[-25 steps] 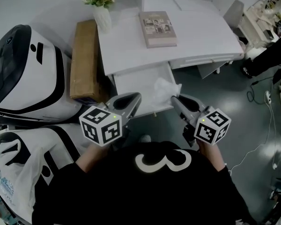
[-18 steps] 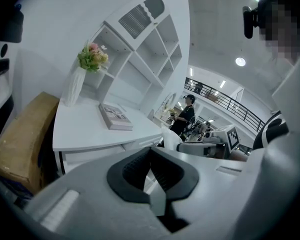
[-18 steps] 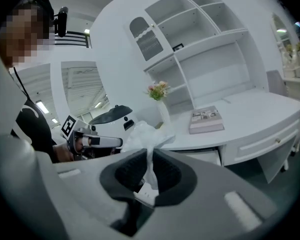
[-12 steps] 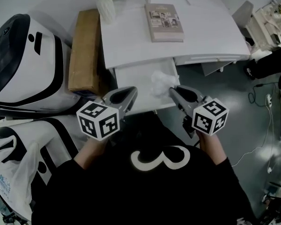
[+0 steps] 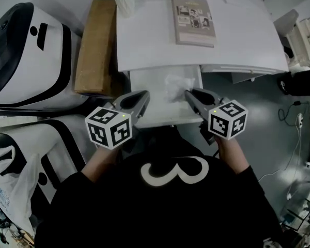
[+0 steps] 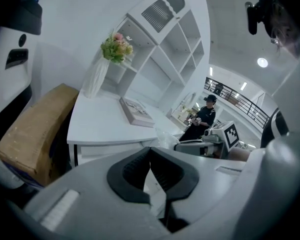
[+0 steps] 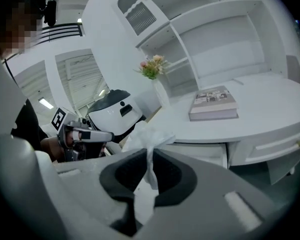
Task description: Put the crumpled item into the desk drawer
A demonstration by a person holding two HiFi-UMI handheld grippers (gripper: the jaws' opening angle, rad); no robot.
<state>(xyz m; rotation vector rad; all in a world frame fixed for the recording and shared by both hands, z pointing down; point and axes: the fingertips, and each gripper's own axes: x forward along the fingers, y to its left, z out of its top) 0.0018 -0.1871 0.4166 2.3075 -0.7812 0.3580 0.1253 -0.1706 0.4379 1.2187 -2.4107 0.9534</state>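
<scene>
The crumpled item (image 5: 174, 83) is pinched by the fingers of the right gripper (image 5: 189, 93) over the open desk drawer (image 5: 150, 79), ready for release. At its nine o'clock, the left gripper (image 5: 142, 95) is held clenched and empty.

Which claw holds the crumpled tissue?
The right claw: the tissue is pinched between its jaws, while the left claw is shut and empty.

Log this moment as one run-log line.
right gripper: jaws shut on crumpled item | item over open drawer, not released | left gripper: jaws together, empty
</scene>
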